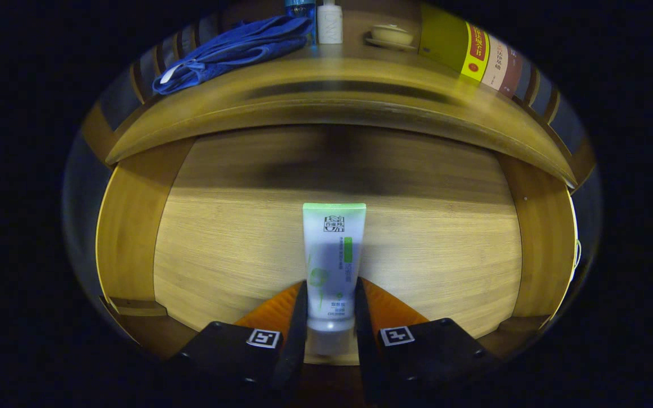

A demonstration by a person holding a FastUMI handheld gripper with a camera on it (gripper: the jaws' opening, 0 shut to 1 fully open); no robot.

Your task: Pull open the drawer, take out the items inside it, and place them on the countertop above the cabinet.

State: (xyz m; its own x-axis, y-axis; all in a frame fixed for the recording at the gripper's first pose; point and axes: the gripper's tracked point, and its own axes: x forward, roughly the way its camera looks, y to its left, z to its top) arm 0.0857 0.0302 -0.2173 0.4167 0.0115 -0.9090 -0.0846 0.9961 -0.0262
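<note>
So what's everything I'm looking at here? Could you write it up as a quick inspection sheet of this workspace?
Surface: wooden countertop above the cabinet, open drawer below it.
Job's things: white tube with green end, lying on the drawer floor, pointing away from the gripper.
Clutter: blue cloth, white bottle, small lidded bowl on a saucer and books, all on the countertop.
Gripper: gripper has a finger on each side of the tube's cap end, apparently pressing it.
Cables: nothing seen.
Surroundings: dark beyond the cabinet, nothing seen.
</note>
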